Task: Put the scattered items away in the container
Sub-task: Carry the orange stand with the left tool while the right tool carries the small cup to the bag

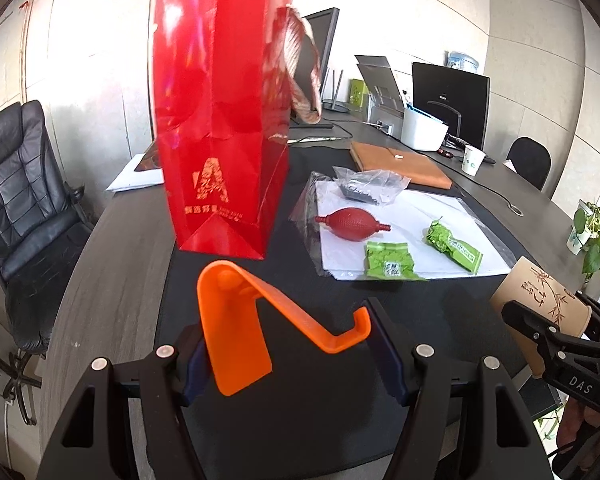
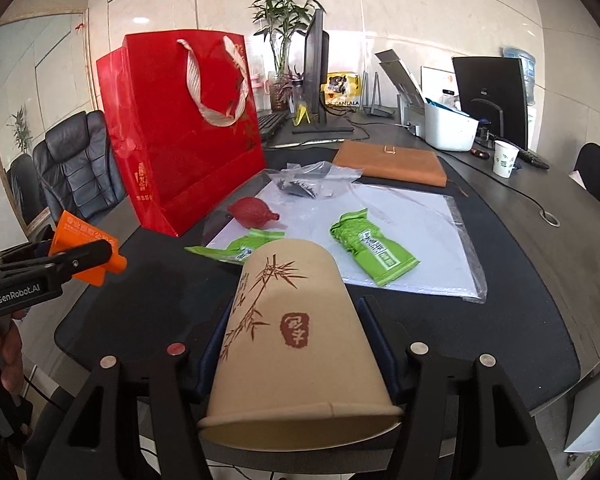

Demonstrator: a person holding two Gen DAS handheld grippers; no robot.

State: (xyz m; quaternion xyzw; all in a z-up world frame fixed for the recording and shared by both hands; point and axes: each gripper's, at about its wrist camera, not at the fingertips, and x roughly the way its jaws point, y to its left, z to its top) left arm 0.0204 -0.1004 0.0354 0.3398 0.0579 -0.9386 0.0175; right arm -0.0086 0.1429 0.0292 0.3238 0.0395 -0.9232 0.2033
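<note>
My left gripper (image 1: 288, 344) is shut on an orange bent plastic stand (image 1: 236, 320), held above the black mat just in front of the tall red gift bag (image 1: 216, 120). My right gripper (image 2: 296, 332) is shut on a tan paper cup (image 2: 296, 328) with a bamboo print, rim toward the camera, lifted off the table. On the white sheet (image 2: 420, 224) lie a red rubber bulb (image 2: 252, 212), two green packets (image 2: 240, 250) (image 2: 372, 248) and a clear plastic bag with dark contents (image 2: 304, 184). The bag's top opening is out of sight.
A brown folder (image 2: 392, 162), a white bin (image 2: 448, 130), monitors and a small paper cup (image 2: 504, 158) stand farther back on the desk. A black office chair (image 1: 20, 200) is left of the table. A person's hand shows at the left edge of the right wrist view.
</note>
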